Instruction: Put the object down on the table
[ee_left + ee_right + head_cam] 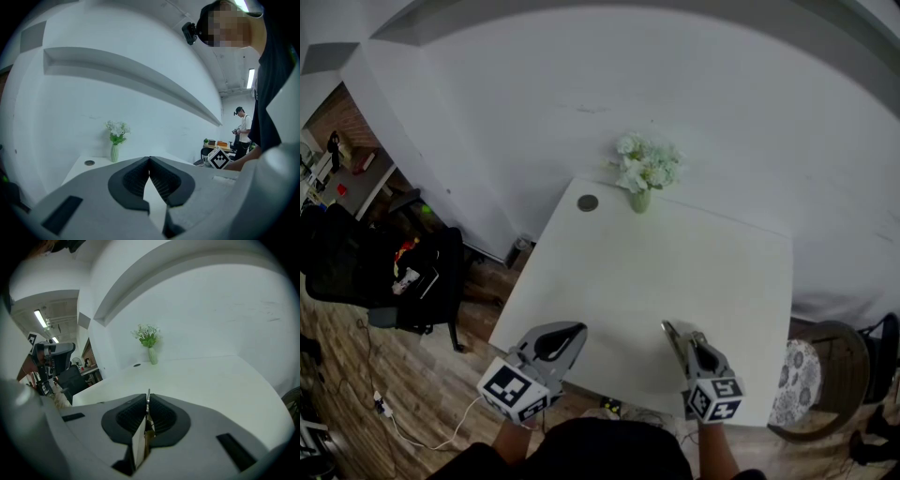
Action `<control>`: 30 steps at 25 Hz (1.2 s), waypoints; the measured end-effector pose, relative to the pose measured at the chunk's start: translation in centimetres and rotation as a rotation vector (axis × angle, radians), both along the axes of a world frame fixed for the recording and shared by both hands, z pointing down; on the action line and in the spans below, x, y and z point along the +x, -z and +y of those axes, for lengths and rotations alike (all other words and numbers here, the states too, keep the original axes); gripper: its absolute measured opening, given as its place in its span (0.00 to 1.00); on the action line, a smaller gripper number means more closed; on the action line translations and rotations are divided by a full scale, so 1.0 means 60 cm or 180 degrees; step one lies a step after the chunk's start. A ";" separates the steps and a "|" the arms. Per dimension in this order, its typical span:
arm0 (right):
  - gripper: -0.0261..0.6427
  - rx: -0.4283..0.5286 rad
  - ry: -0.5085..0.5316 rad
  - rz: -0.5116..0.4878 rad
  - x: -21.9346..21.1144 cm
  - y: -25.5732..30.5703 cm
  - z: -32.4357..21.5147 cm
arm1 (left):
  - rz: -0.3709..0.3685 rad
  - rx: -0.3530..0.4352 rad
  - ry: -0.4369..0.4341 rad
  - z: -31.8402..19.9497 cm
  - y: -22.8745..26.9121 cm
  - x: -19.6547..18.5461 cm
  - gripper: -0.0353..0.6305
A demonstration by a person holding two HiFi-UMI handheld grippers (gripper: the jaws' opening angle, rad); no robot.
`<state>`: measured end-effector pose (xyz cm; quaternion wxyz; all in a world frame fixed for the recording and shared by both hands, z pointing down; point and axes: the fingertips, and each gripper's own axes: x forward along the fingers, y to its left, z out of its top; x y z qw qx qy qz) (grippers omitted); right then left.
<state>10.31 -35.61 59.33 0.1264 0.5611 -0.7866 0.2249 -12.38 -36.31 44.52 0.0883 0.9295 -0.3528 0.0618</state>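
Two grey hand-held grippers, a dark top

The left gripper (577,330) and right gripper (667,328) have smooth light-grey shells that taper to a beak. Each carries a white cube with black square markers at its back end, the left cube (514,389) and the right cube (714,397). In the gripper views the jaws are lined with black ribbed pads (136,180) (131,417), set in a dark rounded recess. A dark rectangular slot (236,451) is cut in the shell on either side. The person wears a dark top (581,452) and a small black head camera (189,33).
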 end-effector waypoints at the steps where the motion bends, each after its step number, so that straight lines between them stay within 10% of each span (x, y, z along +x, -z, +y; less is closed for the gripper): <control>1: 0.07 -0.0008 -0.0002 0.0003 0.000 -0.001 0.002 | 0.0003 0.0000 -0.0001 0.001 0.000 0.000 0.05; 30: 0.08 -0.0221 -0.0075 -0.0138 0.001 -0.045 0.030 | 0.0026 0.0015 -0.0042 0.017 -0.001 -0.010 0.05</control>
